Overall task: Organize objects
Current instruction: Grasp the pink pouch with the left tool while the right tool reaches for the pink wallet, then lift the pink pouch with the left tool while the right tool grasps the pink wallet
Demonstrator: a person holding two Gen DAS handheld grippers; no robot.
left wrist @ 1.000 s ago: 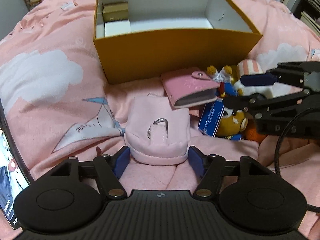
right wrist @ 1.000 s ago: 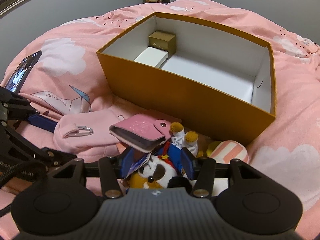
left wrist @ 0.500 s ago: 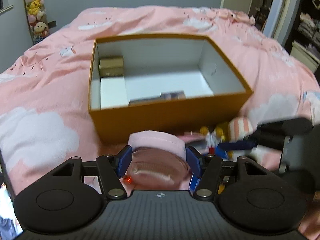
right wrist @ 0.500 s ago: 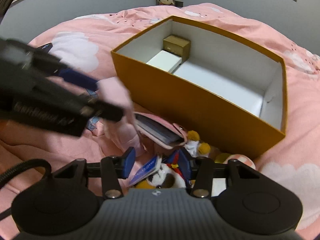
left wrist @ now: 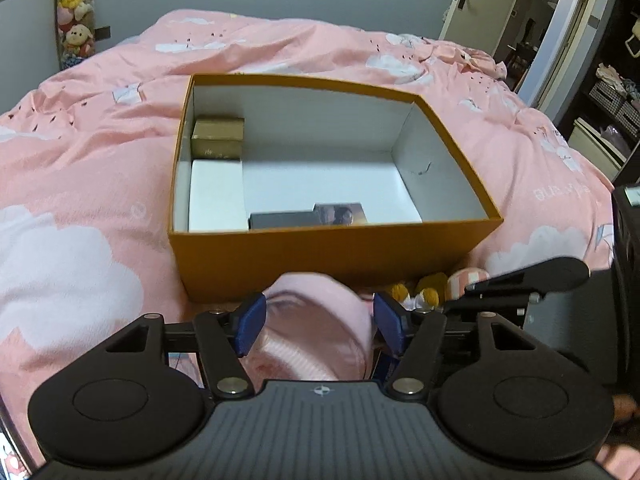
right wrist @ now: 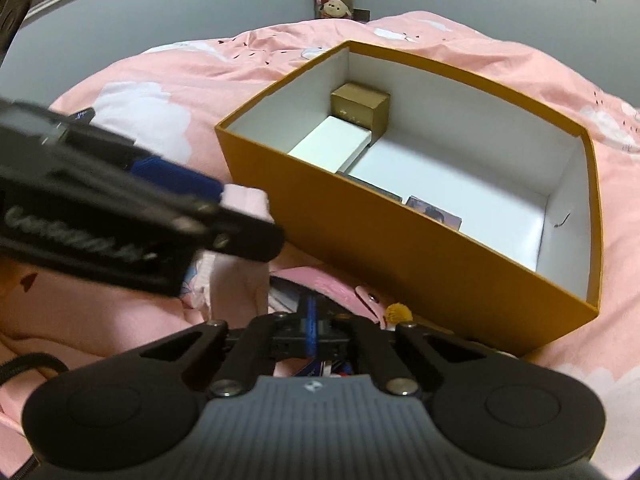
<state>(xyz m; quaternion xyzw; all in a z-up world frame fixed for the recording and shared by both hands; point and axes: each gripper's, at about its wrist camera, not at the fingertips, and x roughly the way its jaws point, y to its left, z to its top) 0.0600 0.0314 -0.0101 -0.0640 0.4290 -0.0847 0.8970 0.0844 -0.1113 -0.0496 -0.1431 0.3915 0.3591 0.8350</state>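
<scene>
Near the orange box (left wrist: 328,248) on the bed, my left hand-held gripper (left wrist: 318,322) clamps a pink pouch (left wrist: 320,320), raised for boxing, while my right hand-held gripper (right wrist: 312,326) is pinched closed, apparently empty.

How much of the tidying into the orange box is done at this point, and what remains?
Done: the orange box already holds a gold box, a white box and two flat items by its near wall. In hand: the left gripper holds the pink pouch, not yet over the box. Left: the pink wallet and plush toys outside.
</scene>
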